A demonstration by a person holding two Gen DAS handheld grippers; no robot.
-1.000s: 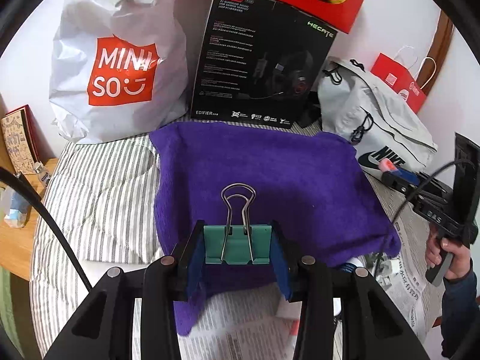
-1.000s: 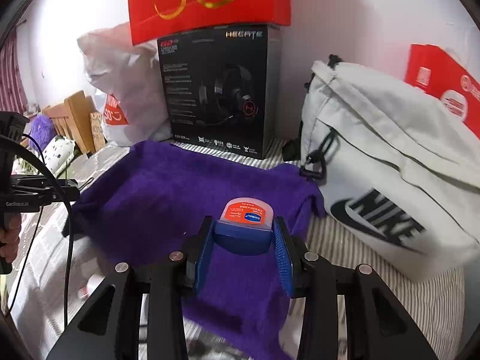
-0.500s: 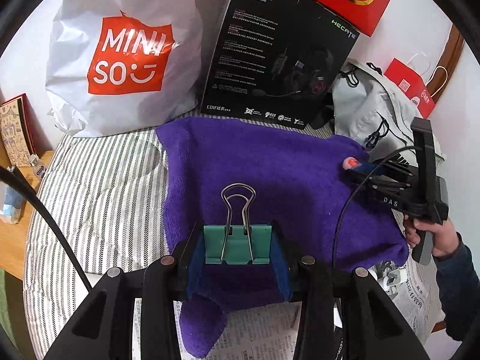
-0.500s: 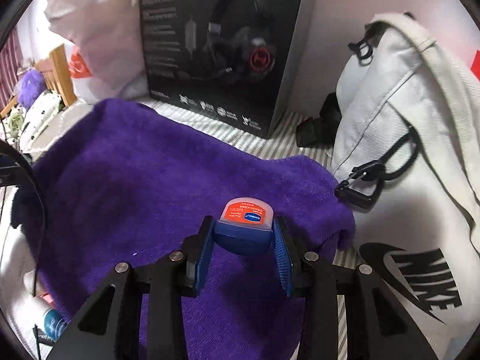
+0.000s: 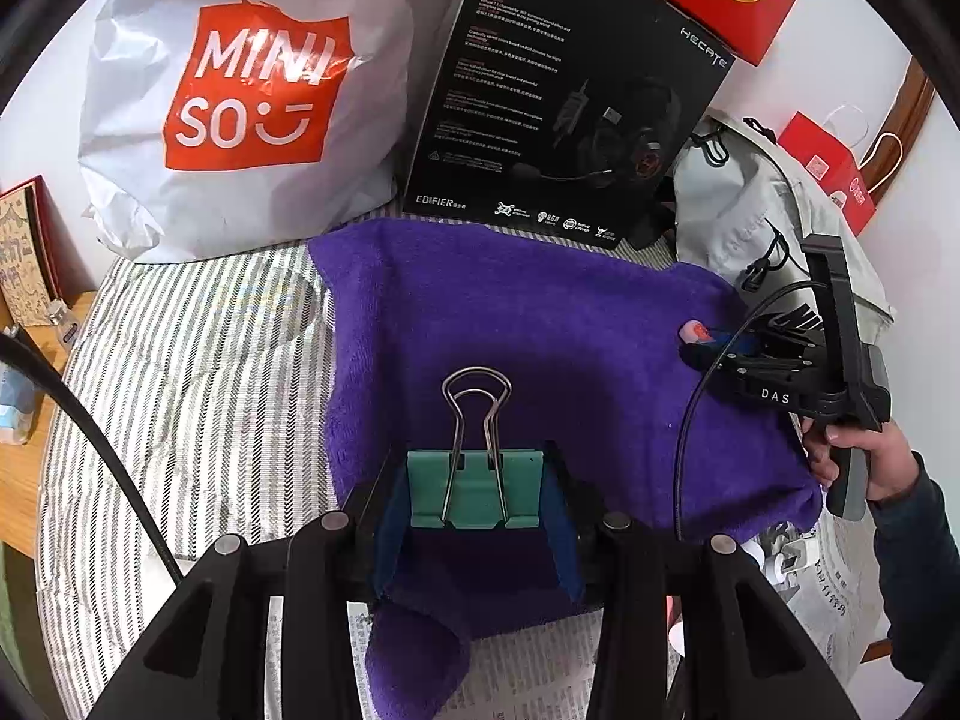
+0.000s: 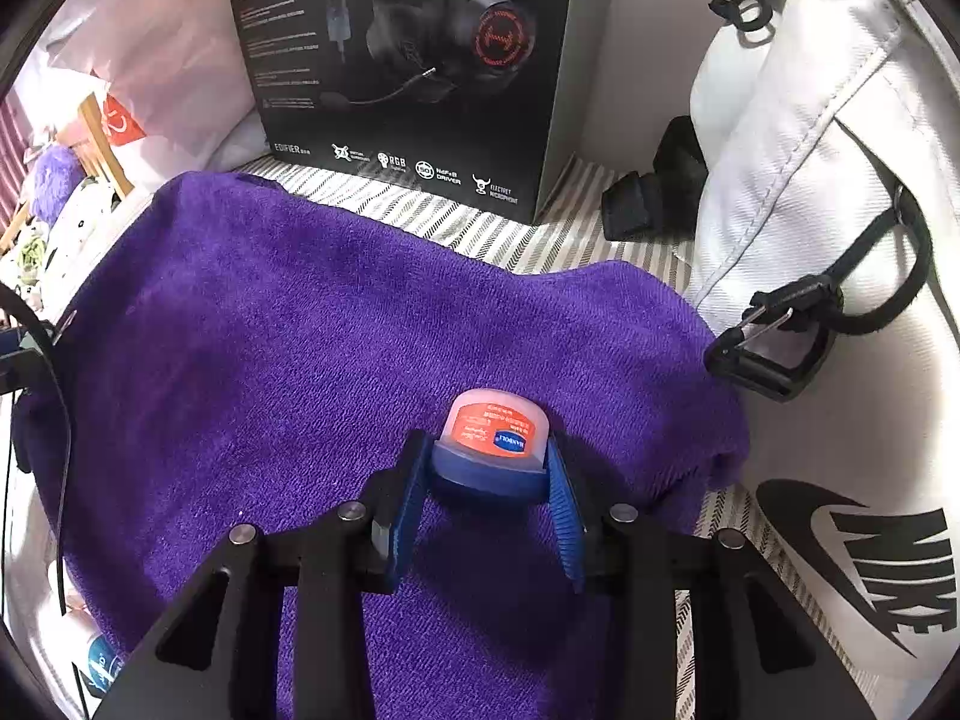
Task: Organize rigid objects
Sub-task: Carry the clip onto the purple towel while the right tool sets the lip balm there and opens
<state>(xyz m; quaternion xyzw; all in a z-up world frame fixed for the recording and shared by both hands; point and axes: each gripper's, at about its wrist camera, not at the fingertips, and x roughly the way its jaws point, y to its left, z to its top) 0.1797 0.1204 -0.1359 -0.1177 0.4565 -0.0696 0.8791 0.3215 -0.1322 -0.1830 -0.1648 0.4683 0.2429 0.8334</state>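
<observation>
Towel (image 5: 540, 348), purple, lies spread over a striped bed (image 5: 180, 372), its far edge just short of a black headset box (image 5: 570, 96) and its right edge beside a white Nike bag (image 6: 840, 240). A white Miniso bag (image 5: 240, 102) stands left of the box; bare striped cover lies open to the towel's left. Newspaper (image 5: 528, 678) shows under the towel's near edge.

The left claw (image 5: 476, 495) grips a green binder clip (image 5: 474, 489) by its sides, wire handles pointing away, over the towel's near part; most of the towel ahead is free.

The right claw (image 6: 487, 468) has just been opening its jaws; the small blue-capped jar (image 6: 491, 441) sits between them near the towel's right edge, the right pad a little off it. A hand (image 5: 864, 456) holds that claw's grip.
</observation>
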